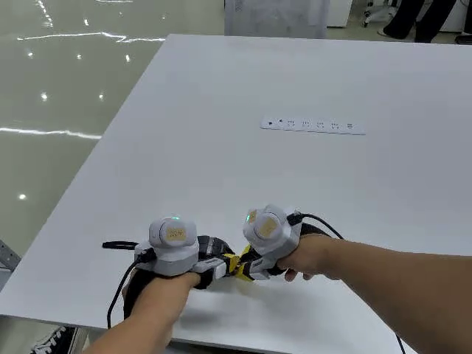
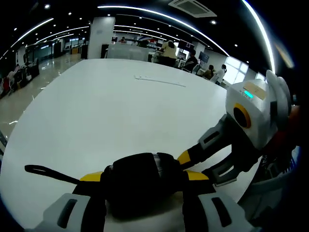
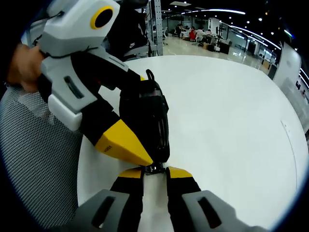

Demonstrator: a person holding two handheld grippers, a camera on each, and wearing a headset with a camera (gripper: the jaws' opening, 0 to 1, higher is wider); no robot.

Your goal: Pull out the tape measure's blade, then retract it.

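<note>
Jaws of the left gripper [image 2: 145, 178] are clamping the tape measure [image 3: 150, 113]; the right gripper [image 3: 155, 172] is pinching its blade tip [image 3: 154, 167], likely risking slippage.

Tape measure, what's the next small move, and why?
Probably ease the right gripper straight away from the left gripper: the left's jaws clamp the tape measure, the right's seem pinched on the blade tip, and hardly any blade is out.
</note>
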